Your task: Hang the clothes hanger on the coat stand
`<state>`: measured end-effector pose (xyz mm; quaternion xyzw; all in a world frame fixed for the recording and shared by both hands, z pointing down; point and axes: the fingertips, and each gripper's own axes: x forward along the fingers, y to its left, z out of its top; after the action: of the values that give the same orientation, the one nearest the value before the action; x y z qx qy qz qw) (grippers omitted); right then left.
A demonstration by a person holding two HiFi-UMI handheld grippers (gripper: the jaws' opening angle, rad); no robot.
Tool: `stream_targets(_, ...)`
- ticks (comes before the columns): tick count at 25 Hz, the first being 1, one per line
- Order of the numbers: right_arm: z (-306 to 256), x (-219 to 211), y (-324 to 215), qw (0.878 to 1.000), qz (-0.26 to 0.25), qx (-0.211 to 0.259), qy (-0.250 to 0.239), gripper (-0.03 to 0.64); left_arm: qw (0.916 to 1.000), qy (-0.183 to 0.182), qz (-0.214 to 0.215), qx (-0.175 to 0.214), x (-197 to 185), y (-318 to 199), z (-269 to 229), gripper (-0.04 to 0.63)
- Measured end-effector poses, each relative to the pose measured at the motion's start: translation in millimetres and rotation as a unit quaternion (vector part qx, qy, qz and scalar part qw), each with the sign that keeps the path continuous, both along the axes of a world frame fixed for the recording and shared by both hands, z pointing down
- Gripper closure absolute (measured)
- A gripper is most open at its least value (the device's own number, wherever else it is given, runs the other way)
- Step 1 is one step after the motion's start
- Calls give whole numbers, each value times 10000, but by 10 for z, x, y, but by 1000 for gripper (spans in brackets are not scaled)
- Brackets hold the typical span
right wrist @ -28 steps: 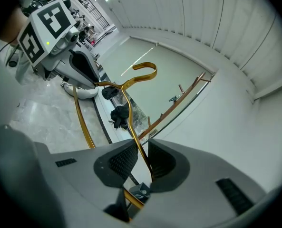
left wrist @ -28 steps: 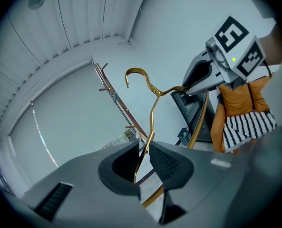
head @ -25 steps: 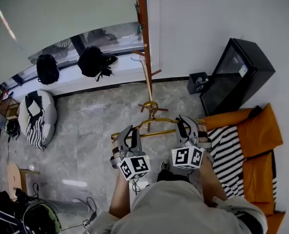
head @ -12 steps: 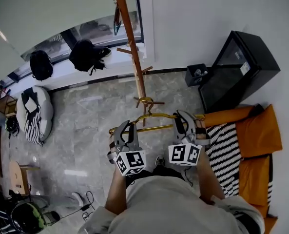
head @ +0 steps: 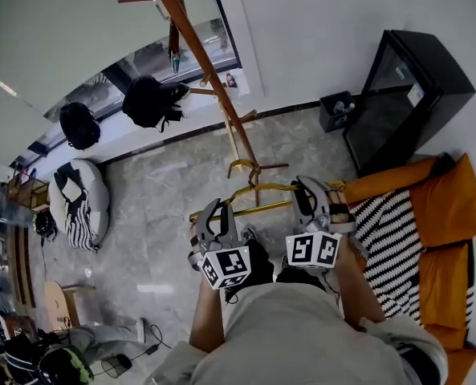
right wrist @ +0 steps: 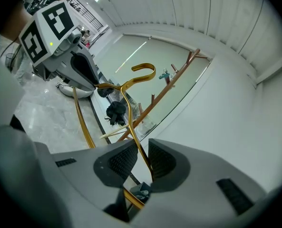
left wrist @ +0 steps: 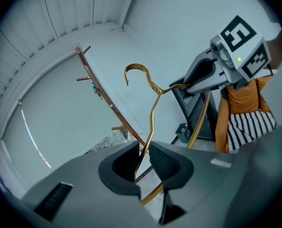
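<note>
- since the earlier frame, the head view had swung: the coat stand (head: 206, 64) ran slantwise from upper left instead of nearly upright, while both tongs and the clothes hanger (head: 258, 189) kept much the same place low in the view.
- left tongs (head: 212, 217): narrow, clamped on the left shoulder wire of the gold hanger. in the left gripper view the wire (left wrist: 152, 113) passed straight between the pads of these tongs (left wrist: 141, 149).
- right tongs (head: 307, 196): narrow, clamped on the right shoulder wire. the right gripper view showed the wire (right wrist: 126, 99) running up from between the pads of these tongs (right wrist: 141, 149).
- location of the hanger: carried in the air above the floor, in front of the person, clear of the stand.
- long axis: the shoulders and lower bar ran left to right across the person, from one pair of tongs to the other.
- hook: it sat midway between the tongs and pointed away from the person, toward the stand.
- governing relation: the stand stood ahead of the hook. the left gripper view placed the pole (left wrist: 110, 106) left of the hook, and the right gripper view placed the pole (right wrist: 171, 82) right of it, so the stand lay roughly on the centre line.
- arm proximity: neither arm appeared clearly nearer.
- judgement: the free pegs sat beyond the hook, so the coming move likely called for a forward carry with both arms together.
</note>
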<state>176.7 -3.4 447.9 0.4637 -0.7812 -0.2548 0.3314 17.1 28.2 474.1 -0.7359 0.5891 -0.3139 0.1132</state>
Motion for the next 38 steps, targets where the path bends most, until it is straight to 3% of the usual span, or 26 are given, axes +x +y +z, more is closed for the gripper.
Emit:
stream_targets(13, 1, -151, -556, 9996, 102, 230, 126, 555, 9994, 65, 127, 301, -154, -651, 23, 526)
stream_targets(21, -191, -493, -1089, 9990, 100, 342, 272, 557, 9990, 164, 131, 402, -492, -1203, -147, 526)
stream_targets(38, -318, -878, -1866, 9985, 199, 349, 378, 557, 9979, 368, 289, 449, -862, -1995, -243, 526)
